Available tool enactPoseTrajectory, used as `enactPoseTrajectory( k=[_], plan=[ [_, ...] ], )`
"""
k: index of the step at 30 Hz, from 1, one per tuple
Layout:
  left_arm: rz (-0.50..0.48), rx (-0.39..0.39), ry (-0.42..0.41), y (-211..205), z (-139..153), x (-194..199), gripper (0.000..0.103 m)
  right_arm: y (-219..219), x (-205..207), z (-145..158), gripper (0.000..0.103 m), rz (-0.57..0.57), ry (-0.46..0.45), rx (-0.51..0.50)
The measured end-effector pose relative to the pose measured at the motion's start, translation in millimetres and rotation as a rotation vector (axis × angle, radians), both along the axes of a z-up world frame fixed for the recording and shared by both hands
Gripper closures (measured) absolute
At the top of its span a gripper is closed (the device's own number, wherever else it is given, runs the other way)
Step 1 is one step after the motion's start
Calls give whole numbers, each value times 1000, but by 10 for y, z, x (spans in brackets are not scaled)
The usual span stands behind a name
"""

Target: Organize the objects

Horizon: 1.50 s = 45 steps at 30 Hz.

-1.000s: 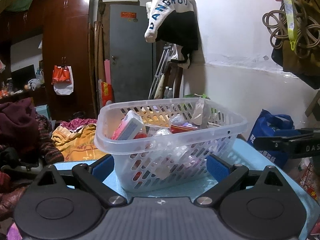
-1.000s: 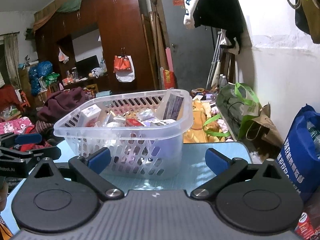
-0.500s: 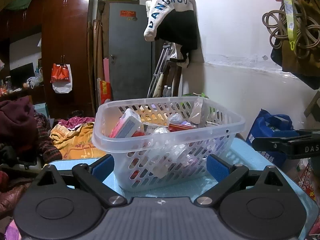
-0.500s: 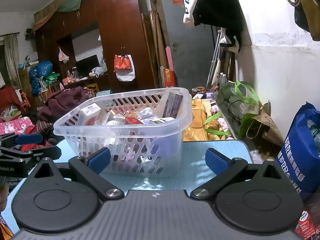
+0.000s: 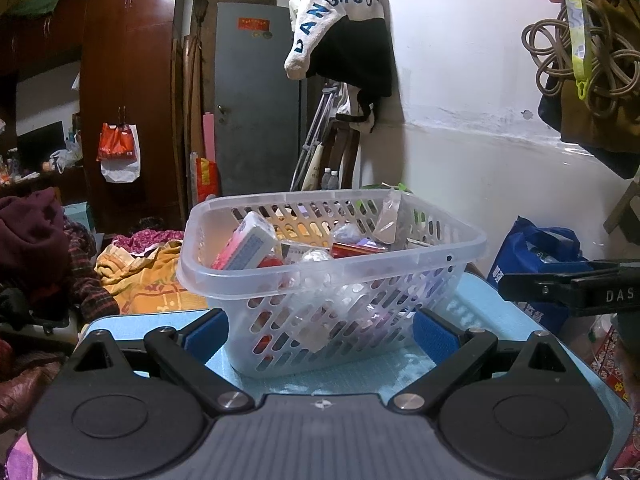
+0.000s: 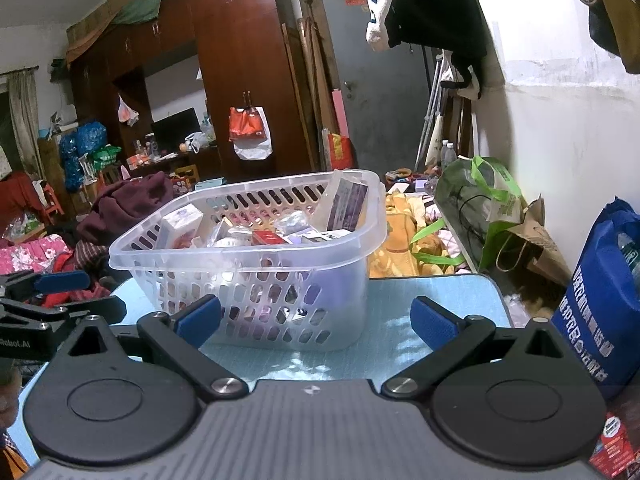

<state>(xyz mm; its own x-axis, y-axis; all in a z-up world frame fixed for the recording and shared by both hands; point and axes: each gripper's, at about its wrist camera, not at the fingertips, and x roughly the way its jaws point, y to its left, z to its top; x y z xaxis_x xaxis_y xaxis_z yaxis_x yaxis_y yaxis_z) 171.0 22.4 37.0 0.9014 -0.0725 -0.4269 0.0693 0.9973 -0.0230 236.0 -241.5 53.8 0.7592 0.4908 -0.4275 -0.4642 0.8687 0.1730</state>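
Standing on the tabletop: a clear slotted basket is seen on the light-blue tabletop, toward its far side.
Basket contents: small boxes and packets are piled inside; a pink-and-white box is leaned against the left wall in the left wrist view, and a flat red box is laid near the middle.
Far corner: a purple-printed packet is propped upright against the far right corner in the right wrist view.
Left gripper: its blue-padded fingers are spread wide on either side of the basket's near face; nothing is held, and whether the pads touch the basket cannot be told.
Right gripper: its fingers are likewise spread wide and empty, with the left pad seen in front of the basket's near wall and the right pad over bare tabletop.
Right of the tabletop: a blue bag is stood on the floor.
Far wall: a white-and-black garment is hung beside a grey door.
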Motion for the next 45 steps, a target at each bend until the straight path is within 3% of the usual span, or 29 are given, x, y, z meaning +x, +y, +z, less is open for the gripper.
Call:
enactPoseTrajectory(
  k=[45],
  plan=[
    [6, 5, 3, -48, -15, 24, 3, -4, 9, -39, 0, -4, -6, -40]
  ],
)
